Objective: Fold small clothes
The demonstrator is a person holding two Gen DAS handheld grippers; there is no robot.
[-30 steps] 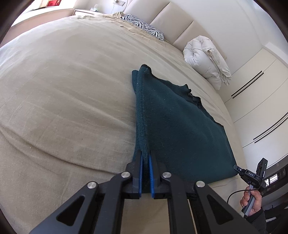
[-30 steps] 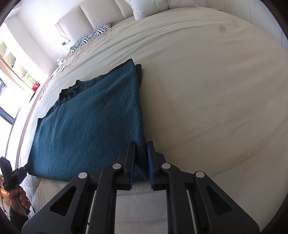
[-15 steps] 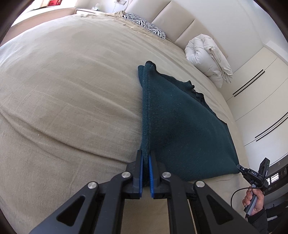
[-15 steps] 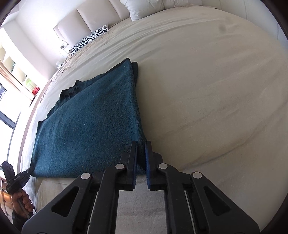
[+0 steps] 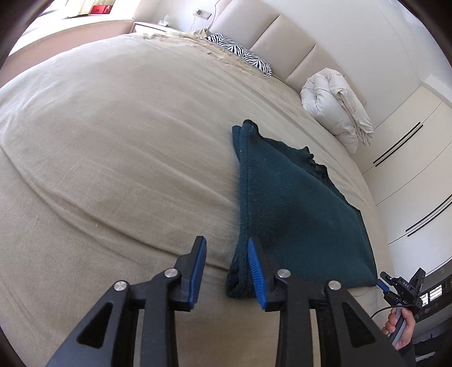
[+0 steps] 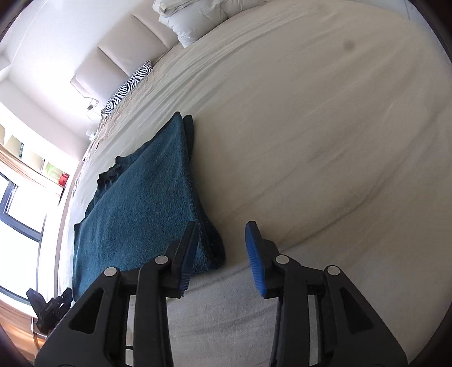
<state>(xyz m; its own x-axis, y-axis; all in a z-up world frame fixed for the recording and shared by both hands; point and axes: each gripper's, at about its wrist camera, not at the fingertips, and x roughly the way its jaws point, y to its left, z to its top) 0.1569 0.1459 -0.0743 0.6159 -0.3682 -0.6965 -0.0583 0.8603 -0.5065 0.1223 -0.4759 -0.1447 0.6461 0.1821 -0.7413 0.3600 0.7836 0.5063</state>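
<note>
The near corner of the dark teal knitted garment (image 5: 296, 214) is partly hidden behind the blue-padded right finger (image 5: 255, 278) of the left claw (image 5: 226, 271) in the left wrist view. In the right wrist view, the garment's near edge (image 6: 135, 220) is covered by the left finger (image 6: 186, 265) of the right claw (image 6: 220, 259). The layers folded underneath cannot be counted. The hand (image 5: 401, 324) holding the other tool is cut off by the picture's edge. The small items on the far bedside stand (image 5: 152, 25) are too small to be identified. The beige bed cover (image 6: 325, 127) is blurred in the right wrist view.
</note>
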